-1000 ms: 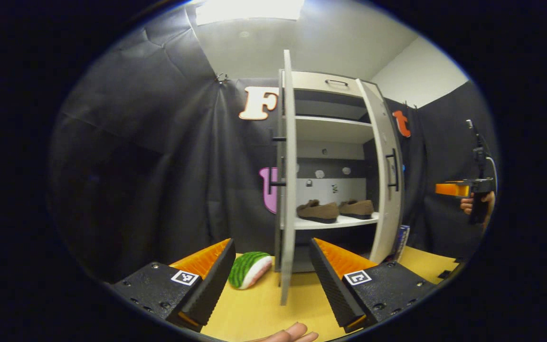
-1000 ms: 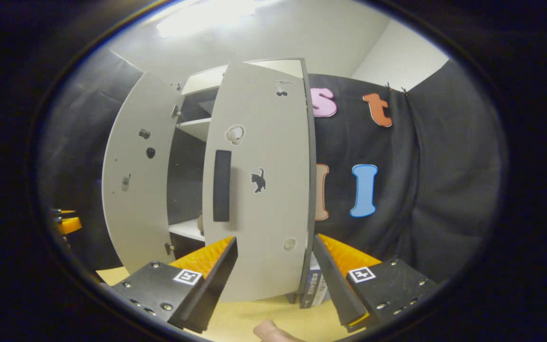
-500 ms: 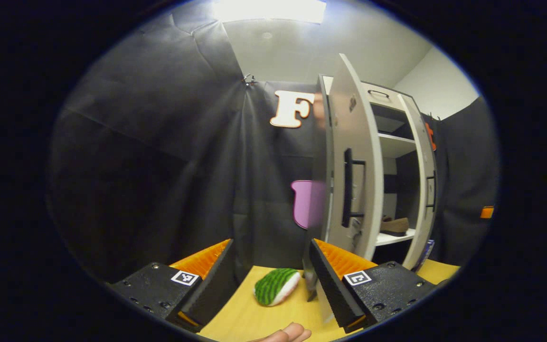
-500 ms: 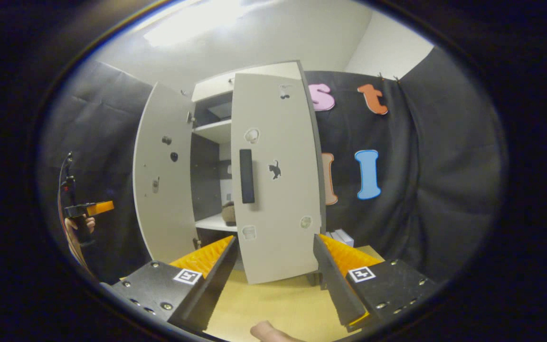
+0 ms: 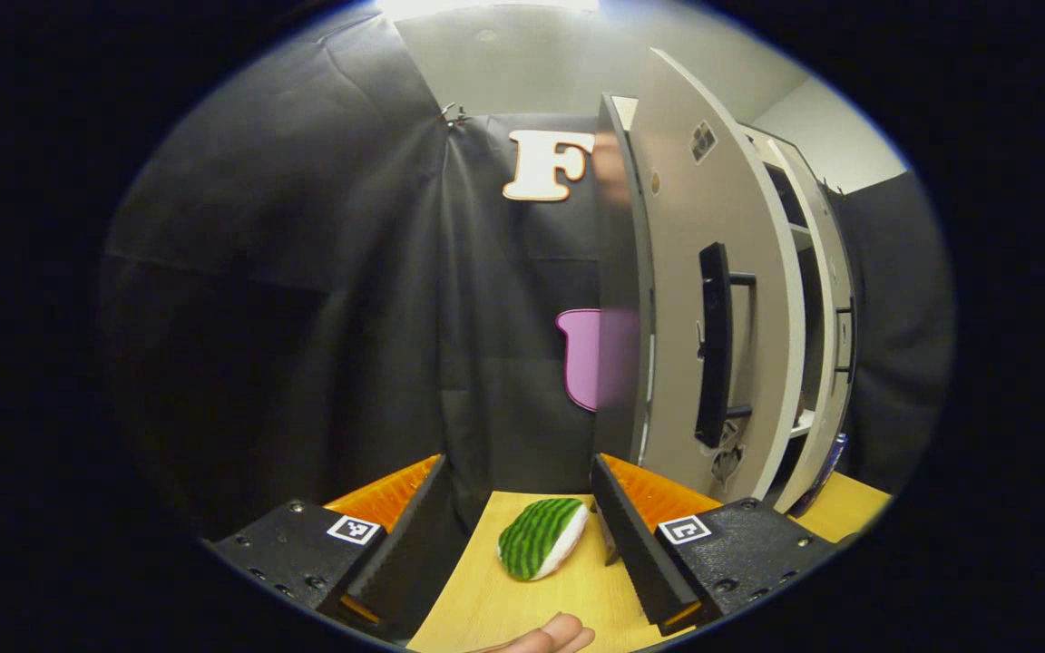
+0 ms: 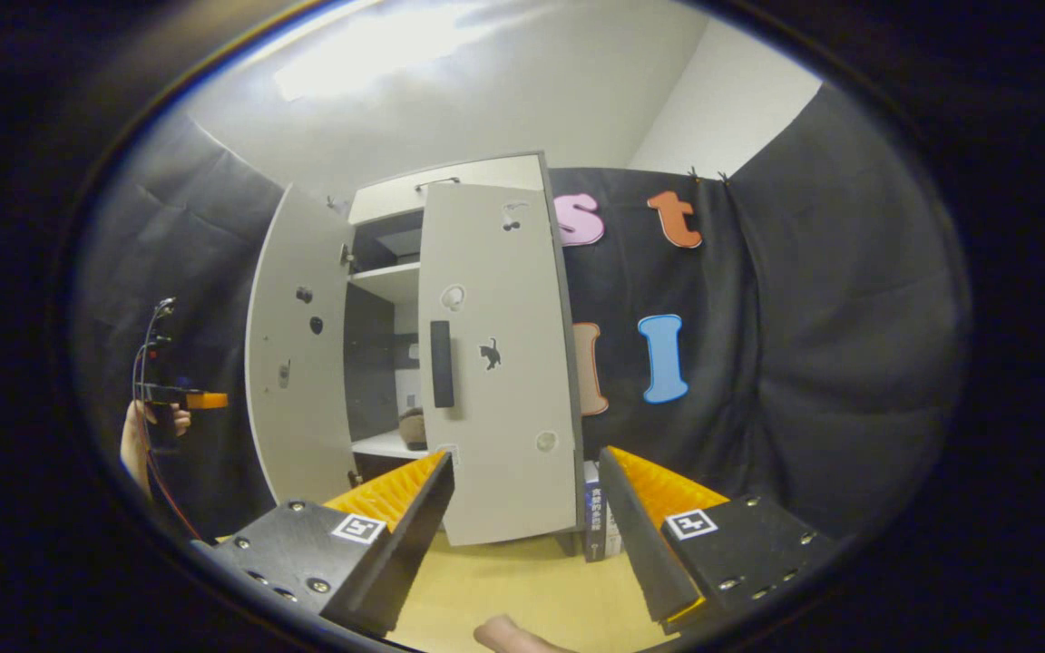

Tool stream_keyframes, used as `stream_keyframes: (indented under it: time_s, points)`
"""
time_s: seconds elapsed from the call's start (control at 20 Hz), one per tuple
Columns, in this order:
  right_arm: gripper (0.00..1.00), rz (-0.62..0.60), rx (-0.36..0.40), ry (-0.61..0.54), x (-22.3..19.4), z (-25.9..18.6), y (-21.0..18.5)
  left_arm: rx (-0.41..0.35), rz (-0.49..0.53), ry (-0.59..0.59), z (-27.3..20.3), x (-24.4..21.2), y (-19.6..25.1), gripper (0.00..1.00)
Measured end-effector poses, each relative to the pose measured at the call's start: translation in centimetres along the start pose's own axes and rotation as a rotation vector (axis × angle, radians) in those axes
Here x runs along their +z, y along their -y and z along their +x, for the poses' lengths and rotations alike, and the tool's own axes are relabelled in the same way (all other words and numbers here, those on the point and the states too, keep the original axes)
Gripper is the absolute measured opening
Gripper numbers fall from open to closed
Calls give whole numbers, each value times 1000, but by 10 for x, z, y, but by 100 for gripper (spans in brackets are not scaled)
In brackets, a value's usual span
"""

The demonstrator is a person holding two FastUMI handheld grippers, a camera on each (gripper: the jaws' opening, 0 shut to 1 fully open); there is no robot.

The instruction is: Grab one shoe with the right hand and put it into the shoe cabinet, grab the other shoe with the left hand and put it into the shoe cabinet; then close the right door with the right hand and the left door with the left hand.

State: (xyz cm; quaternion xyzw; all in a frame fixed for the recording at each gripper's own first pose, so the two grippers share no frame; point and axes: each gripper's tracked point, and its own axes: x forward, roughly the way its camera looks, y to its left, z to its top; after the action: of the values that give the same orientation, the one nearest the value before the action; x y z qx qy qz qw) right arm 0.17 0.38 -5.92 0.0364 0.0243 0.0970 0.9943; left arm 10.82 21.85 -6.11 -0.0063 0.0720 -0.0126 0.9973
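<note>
Right gripper view: I see my right gripper [image 6: 527, 535] spread empty before the right door [image 6: 497, 363]; left gripper [image 5: 522, 535] likewise released.

Cabinet doors [image 6: 495, 363] look like smooth matt laminate board, pale grey, with a matt black handle [image 5: 715, 345]; tabletop [image 5: 532, 608] shows a yellowish wood grain, smooth; the booth wall [image 5: 305, 299] is creased matt black cloth; the watermelon toy [image 5: 541, 537] looks soft, fuzzy plush; fingers [image 5: 640, 544] carry ribbed pads

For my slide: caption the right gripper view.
Open right gripper faces shoe cabinet's half-open right door.
</note>
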Motion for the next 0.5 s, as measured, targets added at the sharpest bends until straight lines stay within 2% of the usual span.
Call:
stream_keyframes:
  time_s: [0.15, 0.2, 0.3, 0.35, 0.4, 0.5]
  points:
    - [96, -54, 0, 13, 0, -11, -6, -14, 51, -10, 10, 19, 25, 95]
    - [94, -62, 14, 22, 1, -14, -12, -23, 59, -26, 13, 17, 36, 92]
    - [94, -74, 46, 33, 1, -21, -23, -9, 63, -102, 15, 6, 50, 95]
    - [96, -75, 56, 38, 2, -25, -25, 1, 60, -102, 12, 10, 51, 97]
    - [94, -71, 61, 47, 4, -30, -26, 3, 47, -104, 13, 13, 52, 87]
    - [96, -47, 75, 54, 5, -37, -31, -3, 33, -110, 11, 14, 56, 87]
